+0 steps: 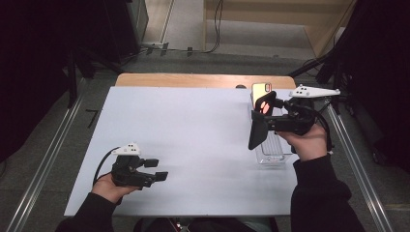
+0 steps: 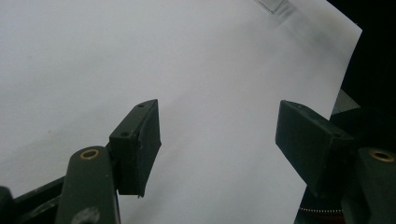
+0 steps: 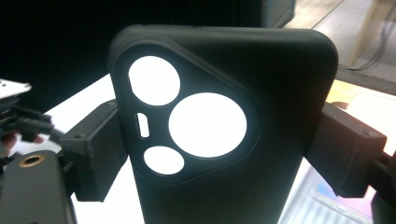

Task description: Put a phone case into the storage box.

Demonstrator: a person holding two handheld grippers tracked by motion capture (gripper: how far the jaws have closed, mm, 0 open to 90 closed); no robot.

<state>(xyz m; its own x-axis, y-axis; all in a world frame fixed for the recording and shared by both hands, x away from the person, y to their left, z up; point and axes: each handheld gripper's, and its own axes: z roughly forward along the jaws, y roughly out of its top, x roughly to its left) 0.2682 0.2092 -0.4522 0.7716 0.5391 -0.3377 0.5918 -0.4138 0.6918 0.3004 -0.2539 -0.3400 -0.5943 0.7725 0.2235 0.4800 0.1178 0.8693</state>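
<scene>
A black phone case [image 3: 224, 140] with round camera cut-outs stands upright between the jaws of my right gripper [image 3: 222, 154], which is shut on its two long sides. In the high view that case [image 1: 257, 130] hangs above the right side of the white table [image 1: 193, 125], held by the right gripper [image 1: 266, 120]. Behind it stands a phone [image 1: 261, 89] with a bright yellowish face. My left gripper [image 1: 158, 170] rests low at the table's front left. Its jaws stand wide apart with nothing between them, over the bare white surface [image 2: 219, 140].
A clear plastic tray [image 1: 273, 151] lies on the table under the right hand, and its ribbed corner [image 3: 322, 205] shows beside the case. A wooden strip [image 1: 193, 79] runs along the far edge. Metal rails [image 1: 358, 169] flank the table, and cables [image 1: 212, 34] lie on the floor beyond.
</scene>
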